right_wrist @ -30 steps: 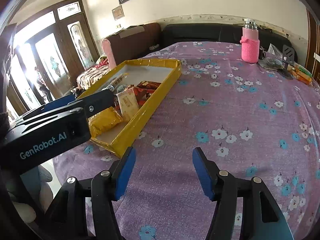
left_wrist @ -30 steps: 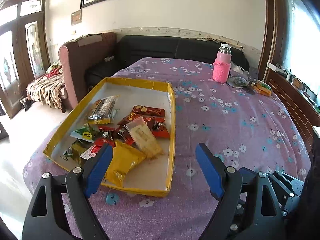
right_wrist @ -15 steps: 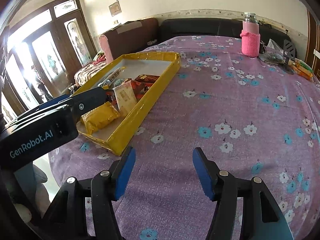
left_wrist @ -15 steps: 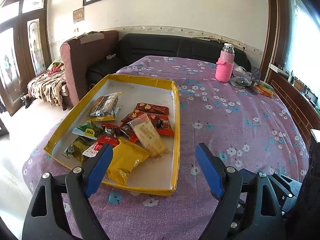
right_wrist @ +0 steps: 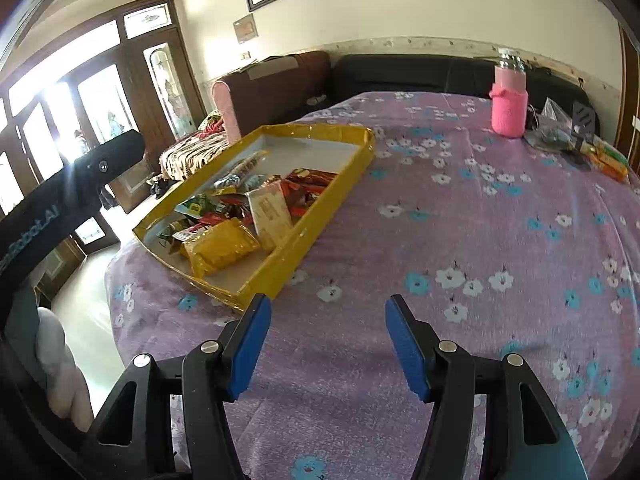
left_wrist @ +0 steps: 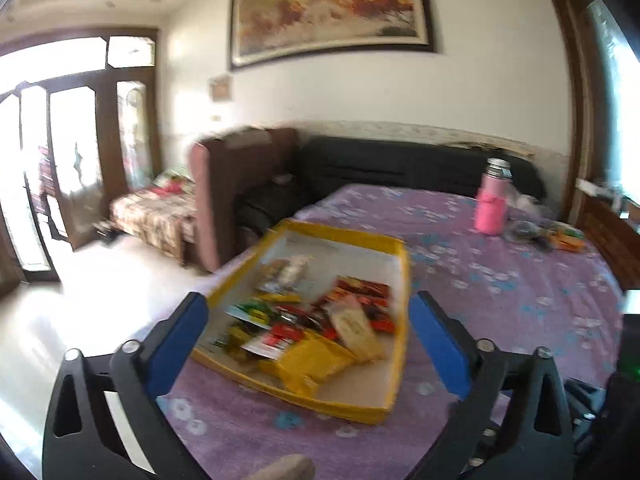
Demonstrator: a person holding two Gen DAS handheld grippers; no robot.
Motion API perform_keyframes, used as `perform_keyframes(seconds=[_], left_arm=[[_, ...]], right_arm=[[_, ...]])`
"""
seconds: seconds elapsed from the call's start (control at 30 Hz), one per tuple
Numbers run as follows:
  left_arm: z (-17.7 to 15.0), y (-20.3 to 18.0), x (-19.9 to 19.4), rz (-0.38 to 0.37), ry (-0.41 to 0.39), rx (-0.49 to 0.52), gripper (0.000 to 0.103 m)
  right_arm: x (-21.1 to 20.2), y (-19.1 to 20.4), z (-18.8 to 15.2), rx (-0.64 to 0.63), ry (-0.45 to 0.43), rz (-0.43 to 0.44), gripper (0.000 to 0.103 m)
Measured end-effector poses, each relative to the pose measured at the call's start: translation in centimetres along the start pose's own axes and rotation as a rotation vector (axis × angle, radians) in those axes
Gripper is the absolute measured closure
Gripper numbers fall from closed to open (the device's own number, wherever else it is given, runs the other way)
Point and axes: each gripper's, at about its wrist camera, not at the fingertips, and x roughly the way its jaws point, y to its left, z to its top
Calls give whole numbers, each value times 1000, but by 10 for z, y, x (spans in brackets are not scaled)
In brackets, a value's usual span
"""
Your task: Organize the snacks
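A shallow yellow-rimmed tray (left_wrist: 402, 280) (right_wrist: 320, 216) lies on the left part of a table with a purple flowered cloth. Inside it are several snack packets: a yellow bag (left_wrist: 316, 360) (right_wrist: 222, 246), a clear cracker pack (left_wrist: 354, 326) (right_wrist: 270, 210) and red wrappers (left_wrist: 362, 292). My left gripper (left_wrist: 308, 314) hovers in front of the tray's near end, its jaws opening wide with nothing gripped between them. My right gripper (right_wrist: 328, 316) stays open over bare cloth to the right of the tray's near corner, nothing between its fingers. The left gripper's black body (right_wrist: 60, 192) shows at that view's left edge.
A pink-sleeved bottle (left_wrist: 492, 208) (right_wrist: 510, 106) stands at the table's far right, beside plastic bags and orange packets (right_wrist: 604, 158). Behind the table are a black sofa (left_wrist: 400, 168) and a brown armchair (left_wrist: 236, 184). Glass doors fill the left wall.
The left gripper rose and tilted up, so more wall and the painting show, and its jaws spread wider. The tray sits lower in its view. The right gripper barely moved.
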Motion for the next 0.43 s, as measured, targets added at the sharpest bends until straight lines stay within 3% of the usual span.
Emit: perform_keyframes(seconds=[0.13,0.43], left_arm=[[-3,1,10,-39,64,-6,0],[-10,-10,14,-53,111,39,0]], right_arm=[[-1,9,-2,-33,0,9,42],[-2,15,-5,-61,-2,13,40]])
